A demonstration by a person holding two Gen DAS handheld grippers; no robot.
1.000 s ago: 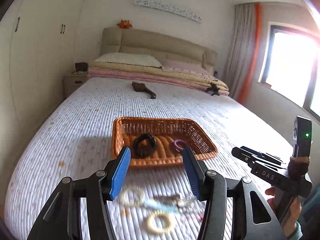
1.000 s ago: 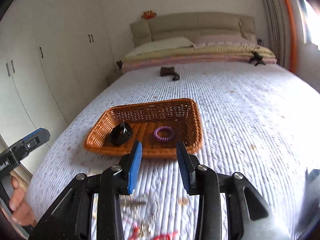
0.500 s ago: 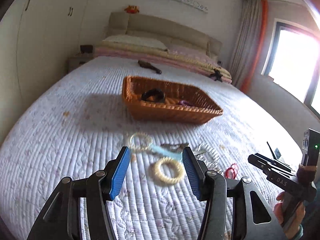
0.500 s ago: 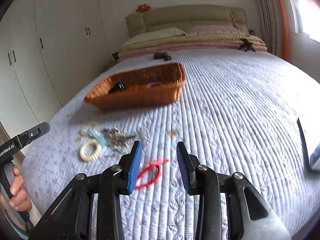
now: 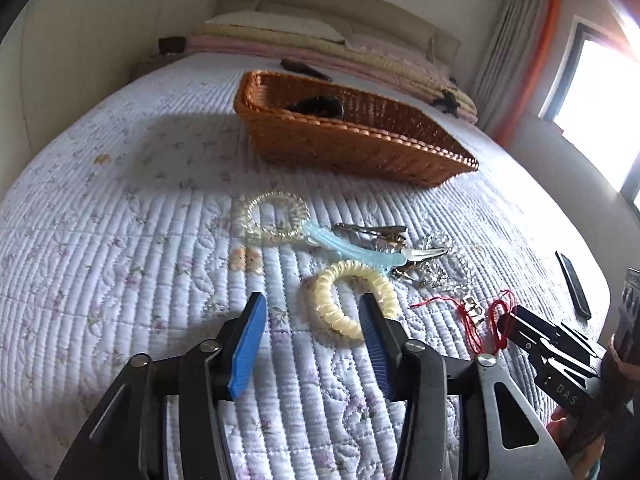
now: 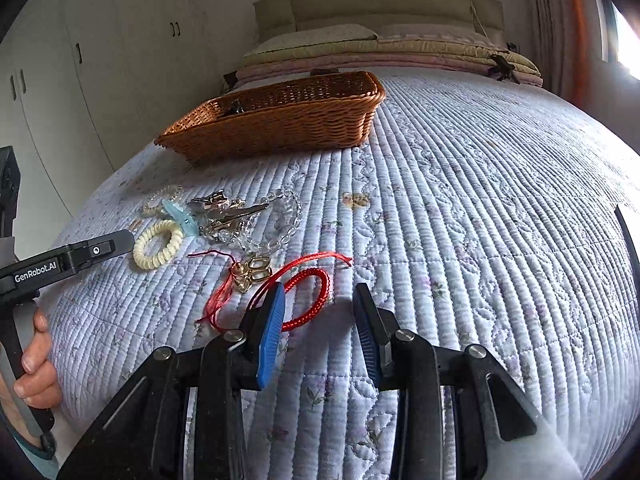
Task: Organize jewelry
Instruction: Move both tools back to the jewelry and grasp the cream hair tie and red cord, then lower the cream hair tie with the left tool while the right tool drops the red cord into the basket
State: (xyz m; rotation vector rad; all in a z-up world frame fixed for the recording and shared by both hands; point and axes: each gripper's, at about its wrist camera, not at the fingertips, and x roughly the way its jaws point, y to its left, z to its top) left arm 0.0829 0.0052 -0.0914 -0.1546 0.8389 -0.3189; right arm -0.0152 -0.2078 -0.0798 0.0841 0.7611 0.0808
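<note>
A pile of jewelry lies on the quilted bed in front of a wicker basket [image 5: 360, 148] [image 6: 276, 120]. My left gripper [image 5: 312, 320] is open, low over the quilt, with a cream spiral hair tie [image 5: 352, 304] [image 6: 158, 244] at its right finger. My right gripper [image 6: 320, 316] is open, its left finger touching a red braided bracelet [image 6: 308, 300]. A clear coil bracelet [image 5: 274, 214], a light blue clip [image 5: 348, 248], metal clips [image 5: 384, 236] and a clear bead bracelet [image 6: 280, 220] lie between. A black band [image 5: 316, 104] sits in the basket.
A red cord with a gold charm [image 6: 248, 270] lies left of the red bracelet. A dark phone [image 5: 572, 284] lies near the bed's right edge. Pillows and folded bedding [image 6: 384, 48] are at the headboard. White wardrobes [image 6: 80, 72] stand at the left.
Both grippers dropped from above the basket down and back toward the jewelry pile near the bed's front edge. Both stayed open and empty.
</note>
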